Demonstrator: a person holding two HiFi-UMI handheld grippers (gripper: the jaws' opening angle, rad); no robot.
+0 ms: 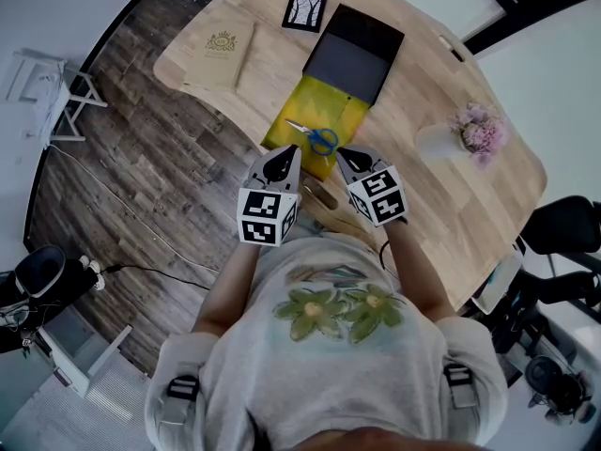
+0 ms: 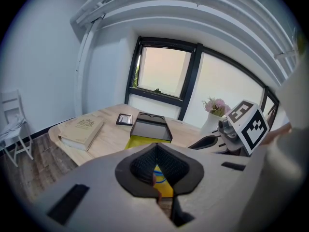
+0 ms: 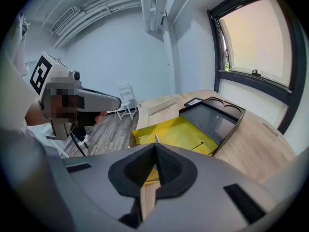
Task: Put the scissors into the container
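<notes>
On my table [image 1: 423,73] the scissors [image 1: 315,136] lie in the container [image 1: 344,111], just ahead of my left gripper [image 1: 282,161] and right gripper [image 1: 348,161], which sit side by side at the near edge. Box [image 1: 352,54] touches the container's far end, picture frame [image 1: 304,10] beyond it, book [image 1: 221,50] way left, vase [image 1: 437,142] off right.

Scissors [image 2: 159,177]: in the left gripper view only a sliver of blue handle shows, the rest hidden behind the left gripper [image 2: 157,149]; in the right gripper view only a blade tip clears the right gripper [image 3: 155,149]. Book [image 1: 222,53]: cover print too small to read
</notes>
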